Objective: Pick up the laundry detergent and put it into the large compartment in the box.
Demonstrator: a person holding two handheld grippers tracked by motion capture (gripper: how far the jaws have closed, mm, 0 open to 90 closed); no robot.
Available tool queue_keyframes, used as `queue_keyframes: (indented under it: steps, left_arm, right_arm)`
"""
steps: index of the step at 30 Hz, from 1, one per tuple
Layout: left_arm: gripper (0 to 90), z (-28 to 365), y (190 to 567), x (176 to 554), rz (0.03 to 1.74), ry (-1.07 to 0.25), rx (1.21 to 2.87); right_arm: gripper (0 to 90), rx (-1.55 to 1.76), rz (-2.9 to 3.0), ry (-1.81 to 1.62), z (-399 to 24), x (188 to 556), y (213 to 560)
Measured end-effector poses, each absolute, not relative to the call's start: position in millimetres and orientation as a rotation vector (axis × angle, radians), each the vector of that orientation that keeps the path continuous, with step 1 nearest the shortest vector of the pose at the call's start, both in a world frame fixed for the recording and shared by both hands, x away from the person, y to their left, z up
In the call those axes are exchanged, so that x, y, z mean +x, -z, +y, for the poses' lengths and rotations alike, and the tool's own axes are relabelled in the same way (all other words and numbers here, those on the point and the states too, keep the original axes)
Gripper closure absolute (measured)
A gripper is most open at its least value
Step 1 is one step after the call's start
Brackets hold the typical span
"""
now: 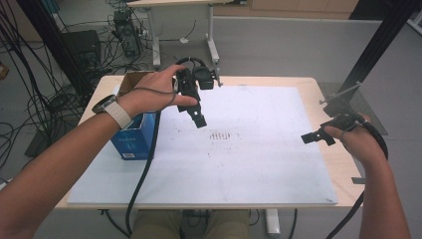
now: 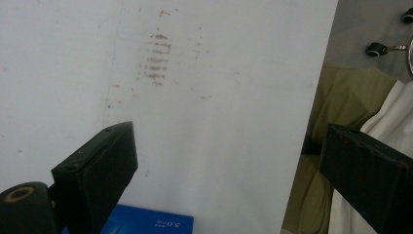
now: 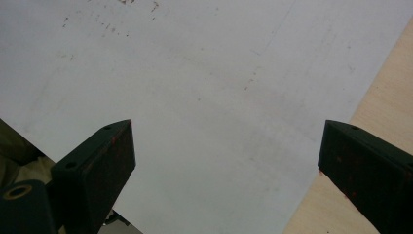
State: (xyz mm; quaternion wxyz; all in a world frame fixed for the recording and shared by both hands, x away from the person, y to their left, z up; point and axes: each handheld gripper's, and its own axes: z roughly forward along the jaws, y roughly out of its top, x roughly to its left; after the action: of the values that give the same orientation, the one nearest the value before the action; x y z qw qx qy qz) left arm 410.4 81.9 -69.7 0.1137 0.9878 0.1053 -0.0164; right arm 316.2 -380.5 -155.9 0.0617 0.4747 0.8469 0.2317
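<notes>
You held both the left gripper (image 1: 198,119) and right gripper (image 1: 314,137) spread and empty, nearest the light, stiff blue cardboard box (image 1: 133,141), probably best pinched by its open rim.

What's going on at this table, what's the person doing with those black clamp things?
A person holds a two-jaw gripper in each hand above a white board on the table. Both are open and hold nothing. The left gripper hangs over the board beside an open blue box at the table's left edge. The right gripper hovers near the board's right edge. Faint smudges mark the board's middle.
</notes>
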Motion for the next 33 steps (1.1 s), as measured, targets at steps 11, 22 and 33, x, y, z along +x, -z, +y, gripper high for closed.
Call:
queue_keyframes:
  steps: [11, 22, 33]
  left_arm:
    - [5.2, 82, 80, 409, 0.278, 0.063, 2.895]
    - [4.8, 80, 85, 408, 0.27, 0.058, 2.904]
    - [4.8, 79, 86, 407, 0.261, 0.061, 2.904]
  right_arm:
    - [6.4, 1.444, 2.557, -0.699, -382, 314, 157]
    - [6.4, 1.444, 2.563, -0.694, -381, 317, 159]
    - [6.4, 1.447, 2.56, -0.693, -382, 315, 159]
